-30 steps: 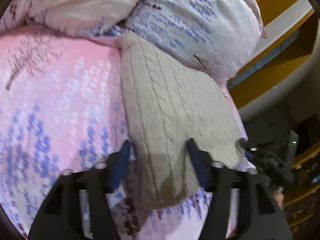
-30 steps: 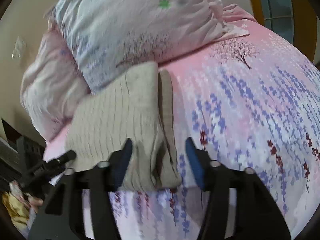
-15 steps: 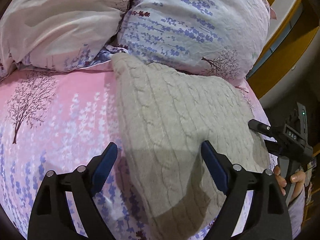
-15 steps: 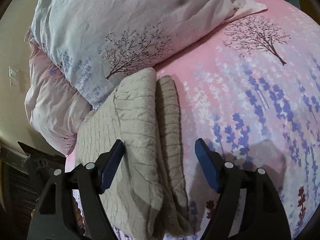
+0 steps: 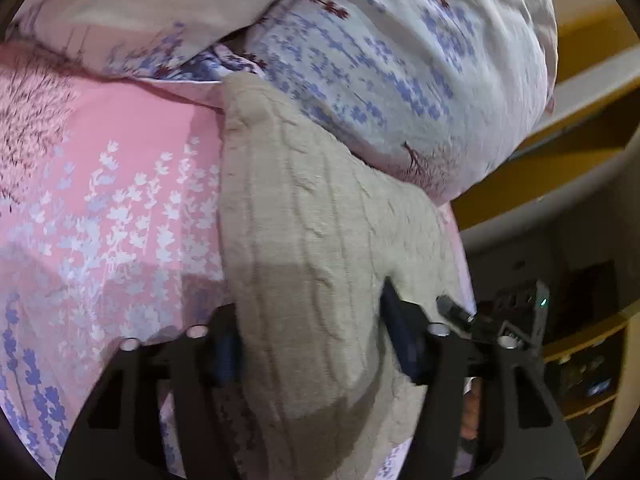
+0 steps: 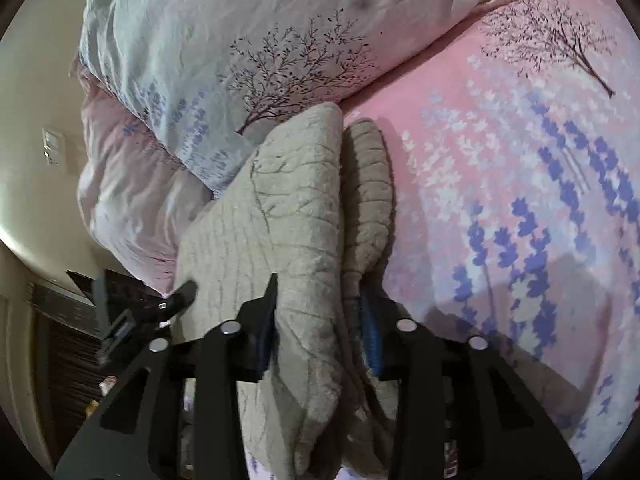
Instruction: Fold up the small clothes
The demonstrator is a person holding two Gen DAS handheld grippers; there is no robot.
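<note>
1. The left gripper (image 5: 310,344) has its jaws set fairly wide, straddling the near end of the folded beige knit sweater (image 5: 312,220); the blurred view probably shows both pads touching it.
2. The sweater lies on the pink floral bedsheet (image 5: 100,200), against the pillows (image 5: 400,60).
3. The right gripper (image 6: 318,324) is clamped narrowly on the sweater's stacked layers.

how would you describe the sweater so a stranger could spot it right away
Start at the bed's pink floral sheet, then go to the big tree-print pillow at its head. The beige cable-knit sweater lies folded against that pillow, the only plain, thick knitted thing among the smooth printed bedding.
</note>
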